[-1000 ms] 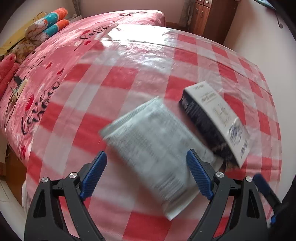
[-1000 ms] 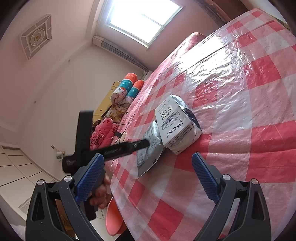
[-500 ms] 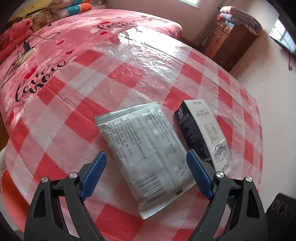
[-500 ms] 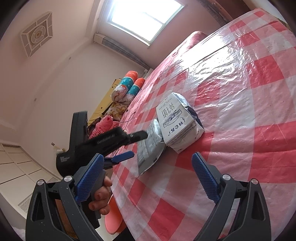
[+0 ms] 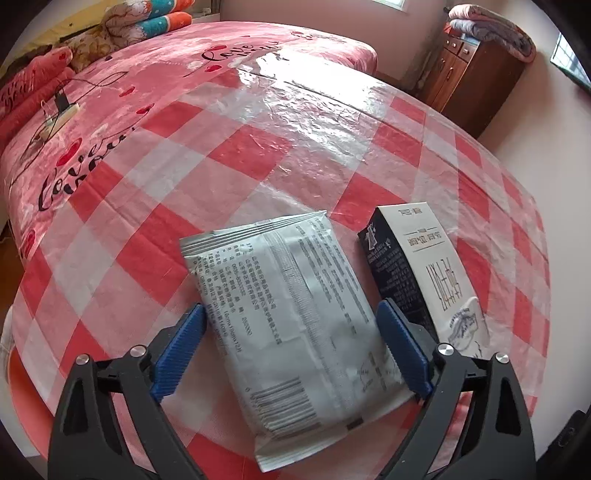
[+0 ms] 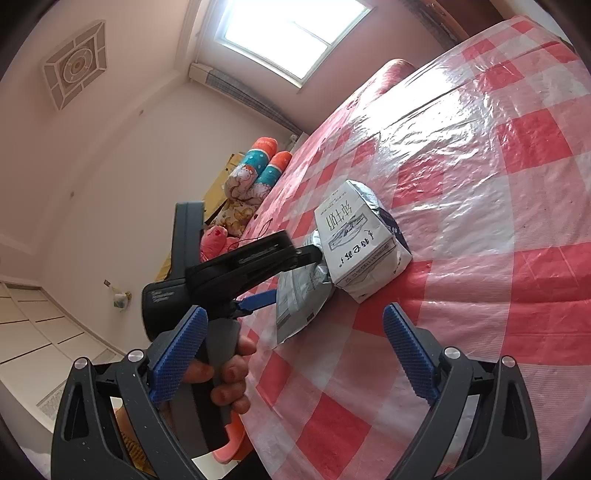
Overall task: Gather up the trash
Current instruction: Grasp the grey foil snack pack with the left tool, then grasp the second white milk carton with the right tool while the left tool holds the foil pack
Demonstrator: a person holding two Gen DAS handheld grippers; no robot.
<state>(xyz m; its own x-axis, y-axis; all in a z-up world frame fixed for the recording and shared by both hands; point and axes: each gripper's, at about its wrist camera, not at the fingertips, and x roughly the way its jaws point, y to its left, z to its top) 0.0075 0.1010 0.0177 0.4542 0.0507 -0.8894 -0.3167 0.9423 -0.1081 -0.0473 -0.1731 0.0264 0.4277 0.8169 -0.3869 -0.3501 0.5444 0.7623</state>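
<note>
The left gripper [image 5: 291, 352] has come down lower, its jaws opening around the silver packet [image 5: 291, 321] mid-frame, ready to pinch this trash.

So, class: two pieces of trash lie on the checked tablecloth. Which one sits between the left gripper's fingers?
The flat silver packet, printed side up with a barcode. The left gripper straddles it, jaws opening. The milk carton lies outside the fingers.

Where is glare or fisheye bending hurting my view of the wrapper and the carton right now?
Left wrist view: sharp; window glare whitens the plastic table cover beyond the silver wrapper, whose print and the milk carton stay readable; edges bend. Right wrist view: the window is blown out, glare streaks the cover, and the left gripper partly hides the wrapper.
</note>
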